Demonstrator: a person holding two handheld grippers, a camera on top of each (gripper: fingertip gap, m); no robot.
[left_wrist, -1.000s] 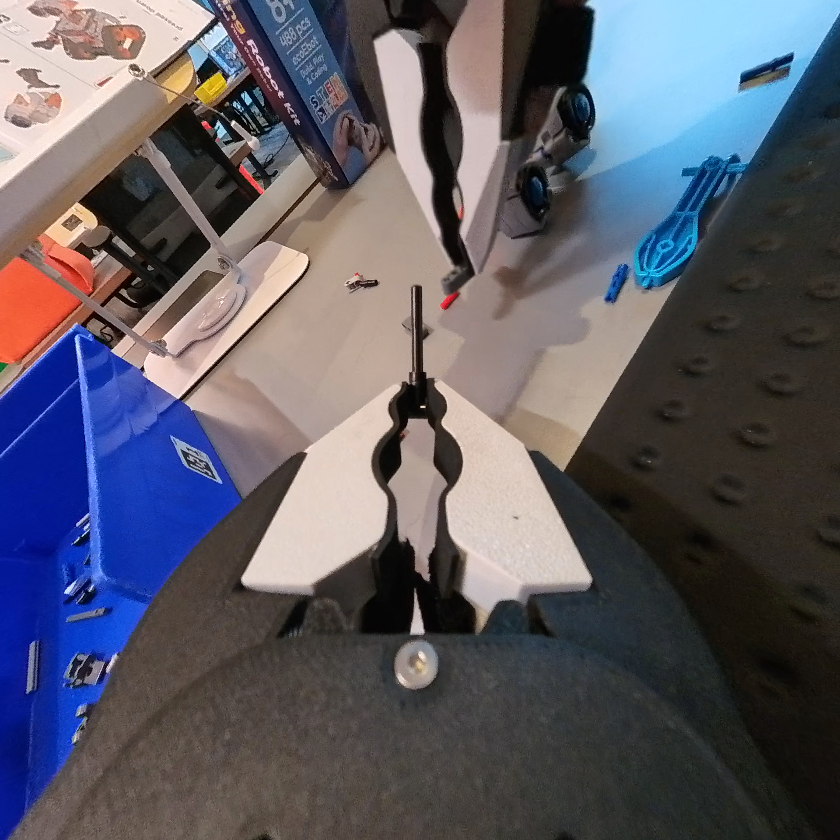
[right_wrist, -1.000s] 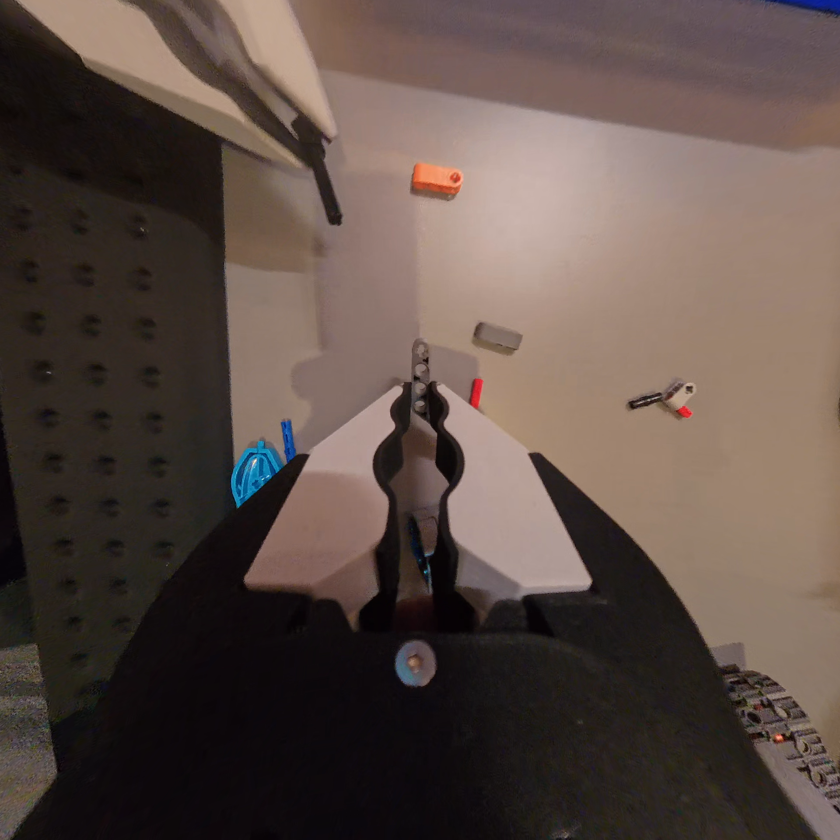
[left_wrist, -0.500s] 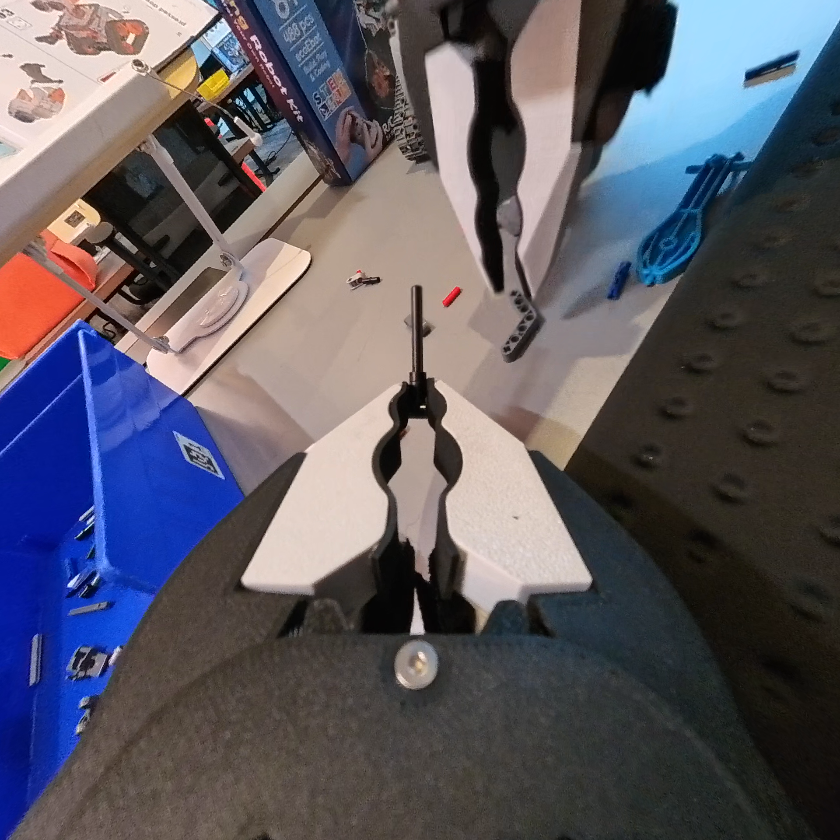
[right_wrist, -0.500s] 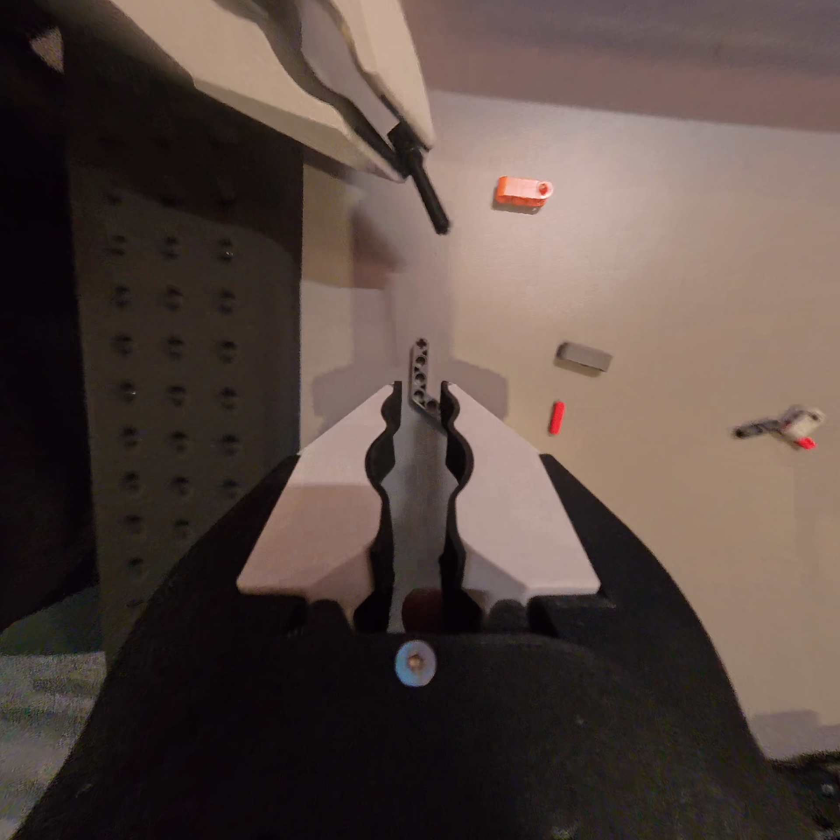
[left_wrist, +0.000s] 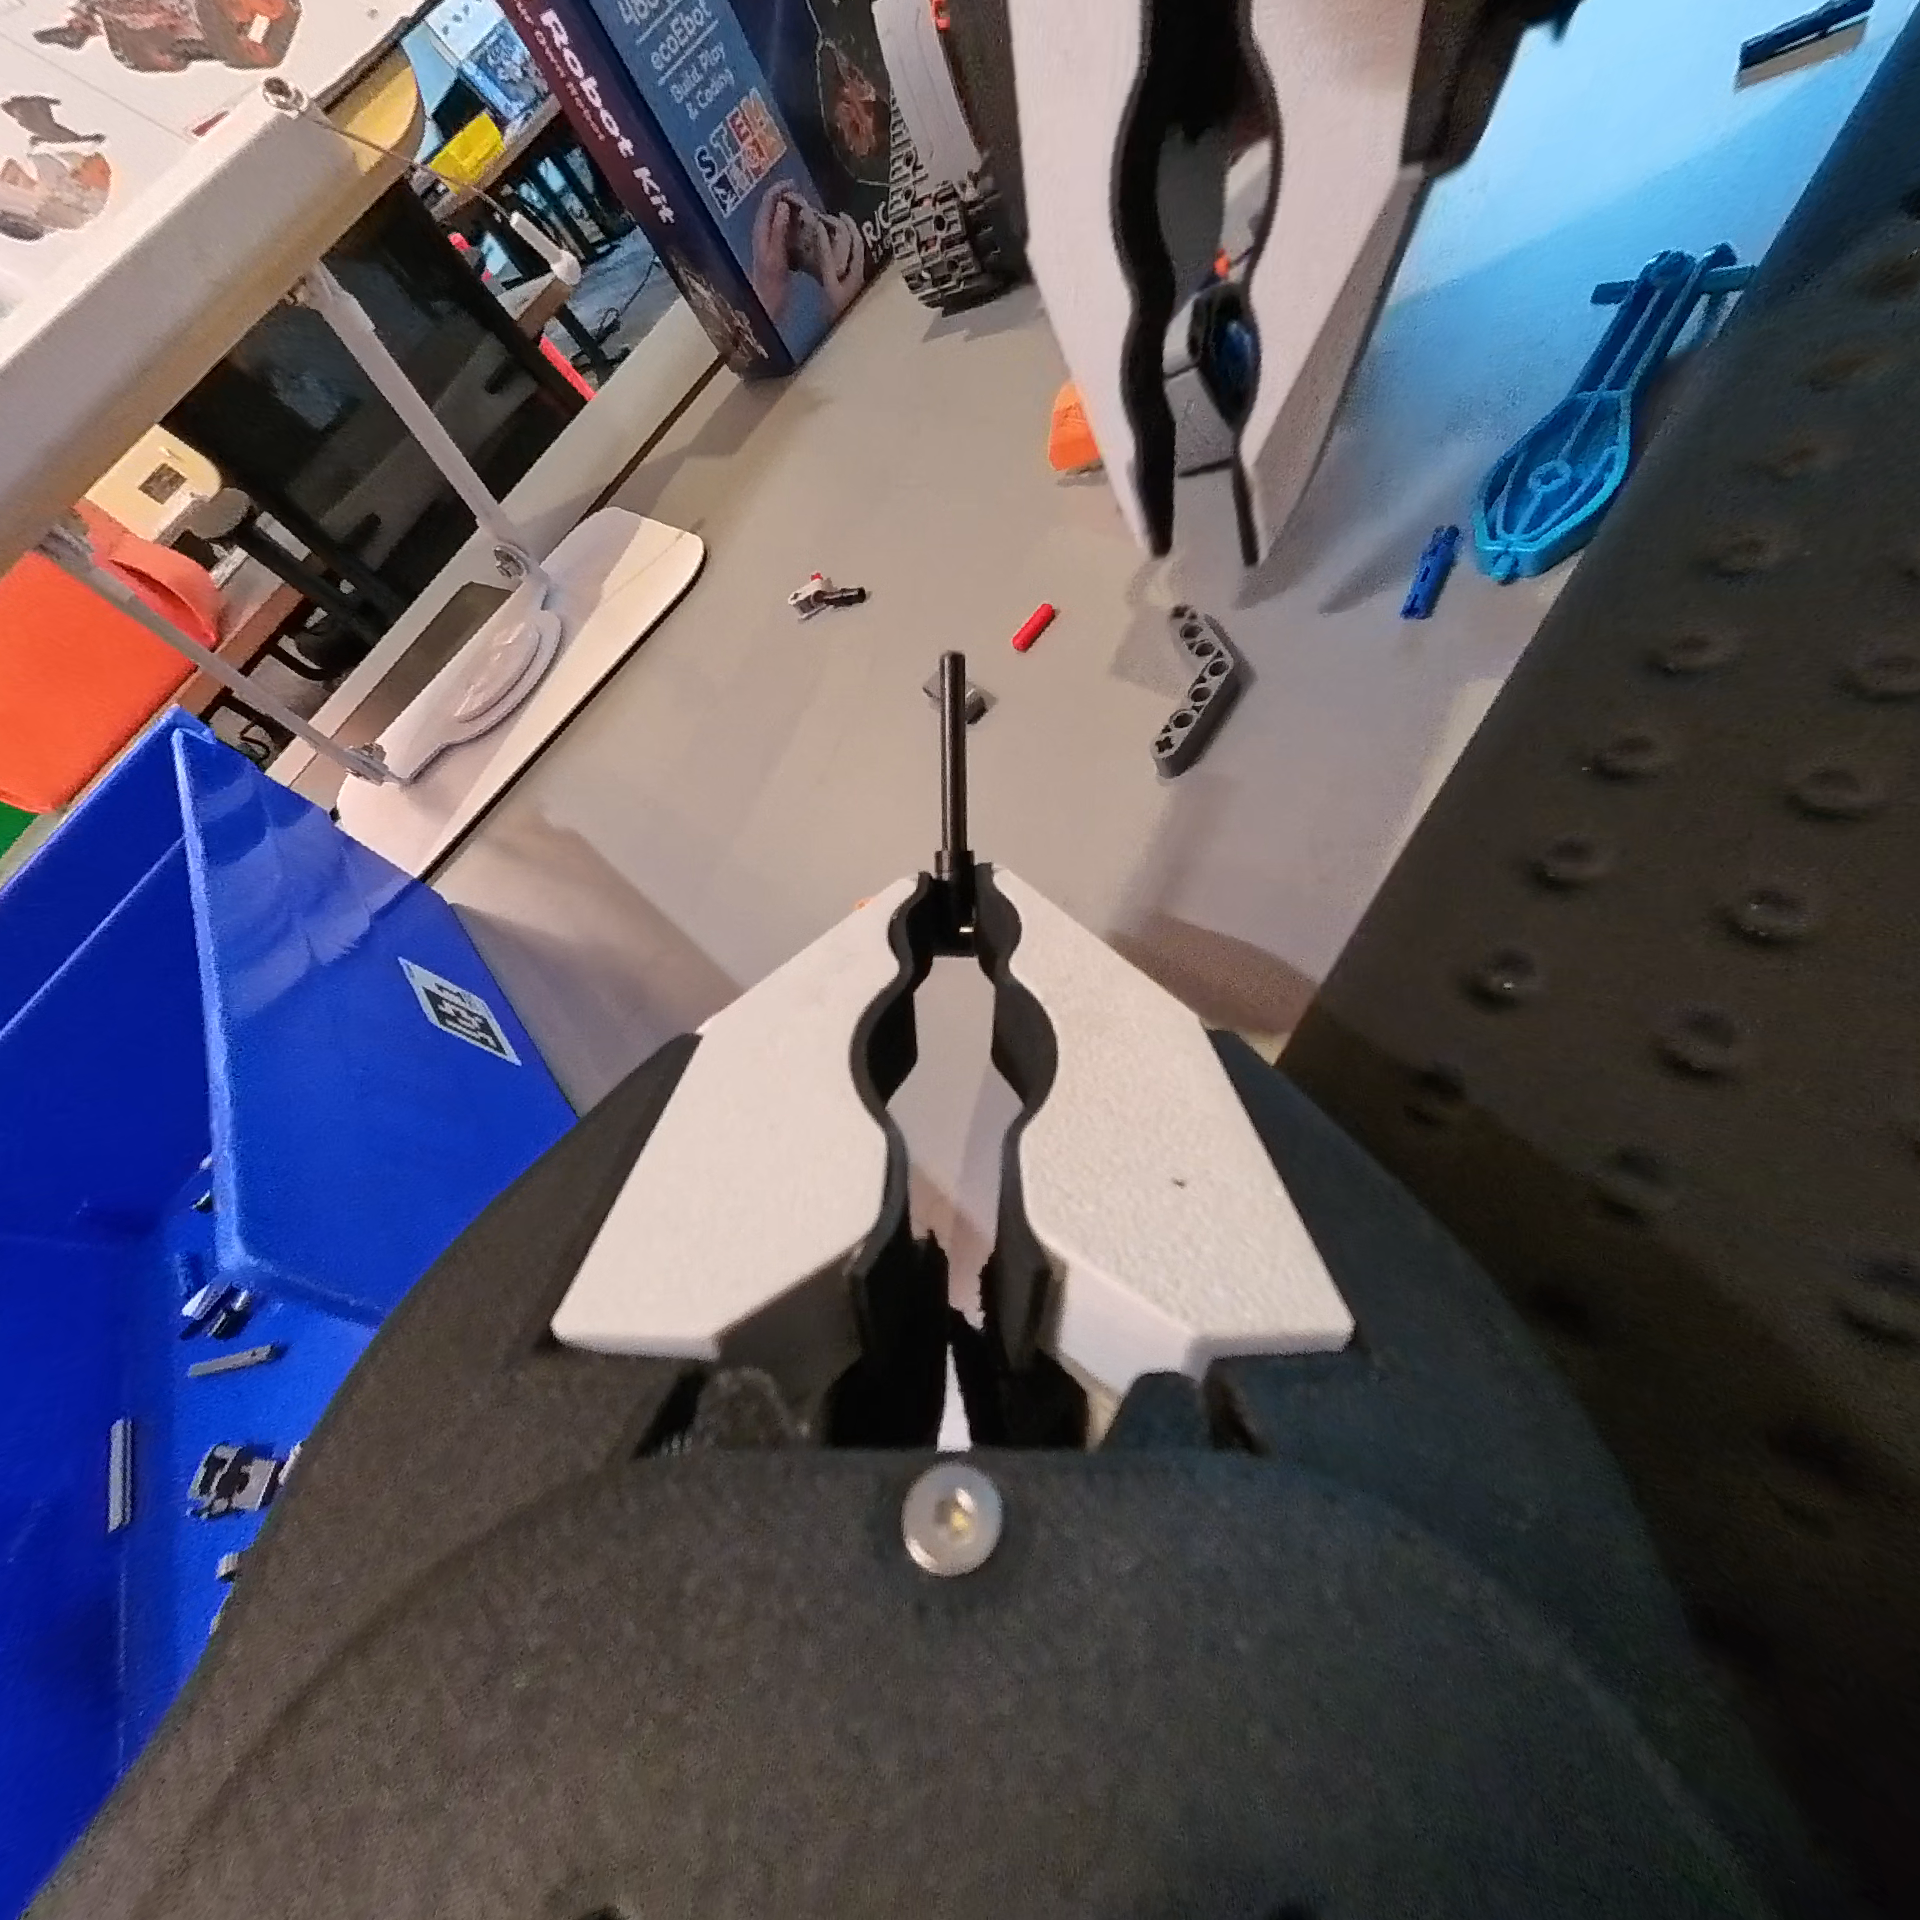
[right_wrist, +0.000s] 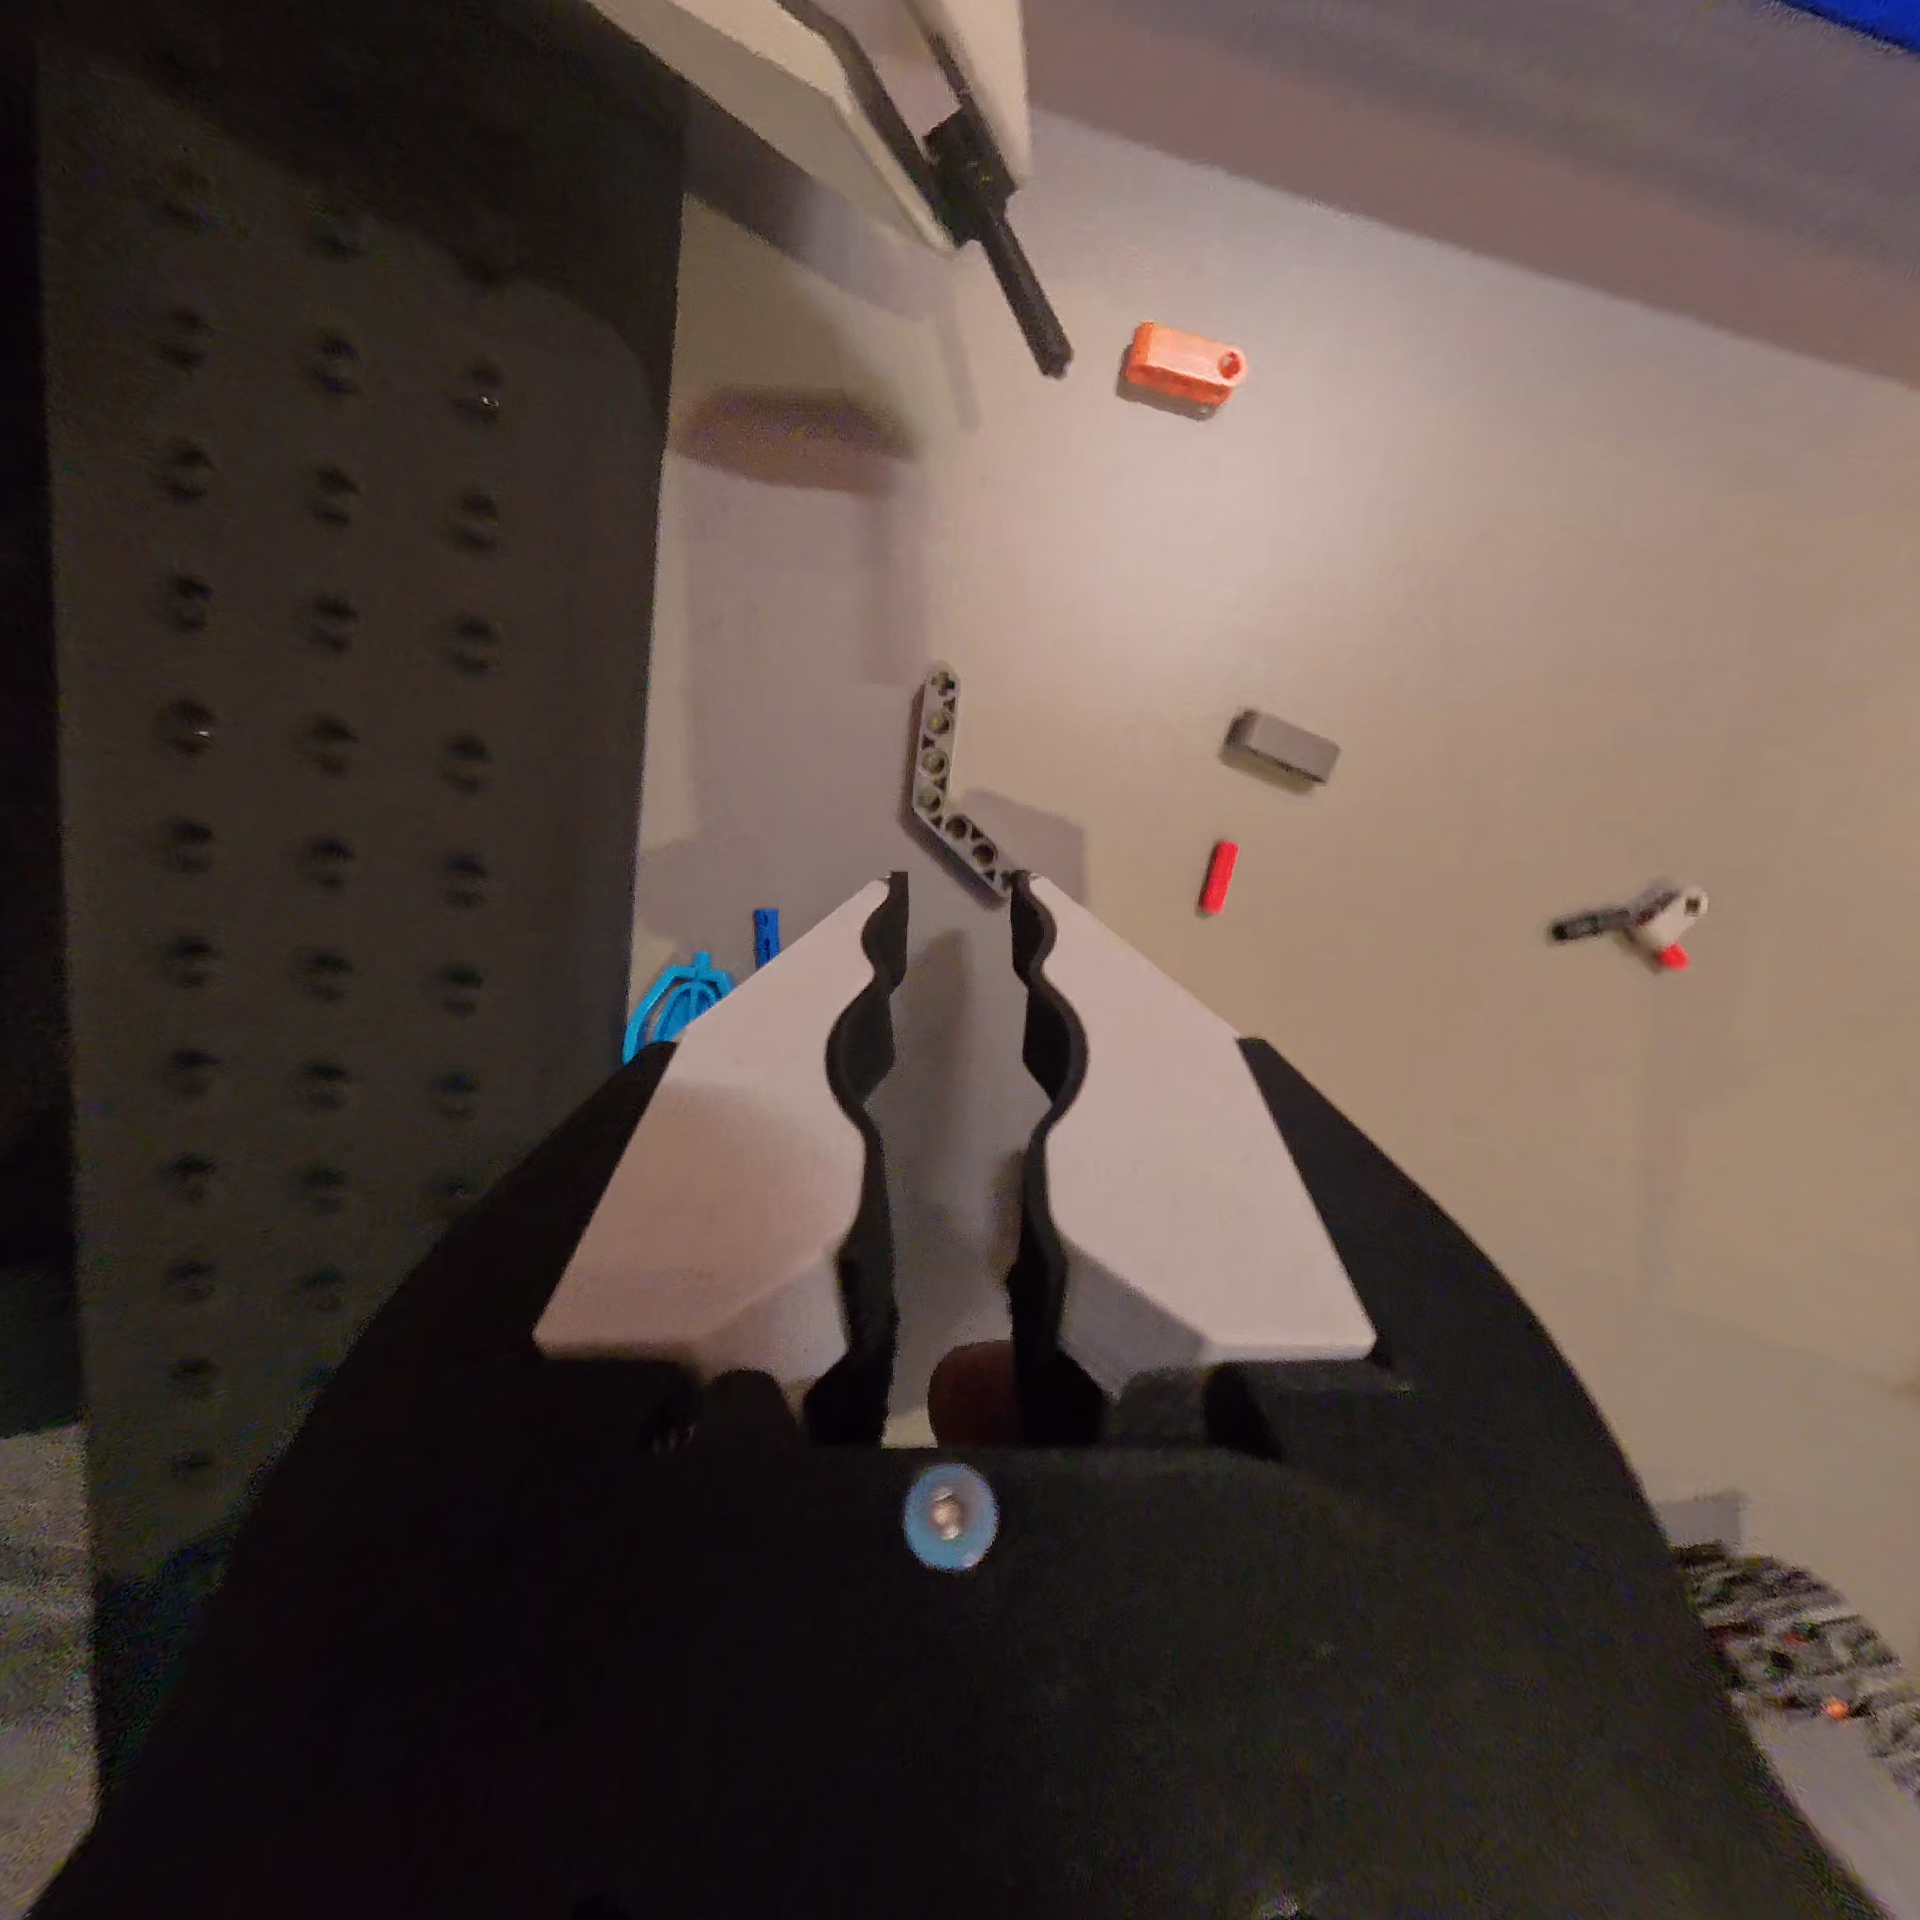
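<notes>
While left tool (left_wrist: 954, 902) pinches thin blk axle (left_wrist: 951, 758), right tool (right_wrist: 956, 894) gapes

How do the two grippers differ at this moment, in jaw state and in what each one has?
The left gripper is shut on a thin black rod that sticks out past its tips; the right gripper is open and holds nothing. The rod is up off the table, while the grey bent beam nearest the right gripper lies flat on the table. Both grippers have white fingers with wavy black pads.

Bent beam (right_wrist: 948, 787) lies left of pin (right_wrist: 1218, 876).
</notes>
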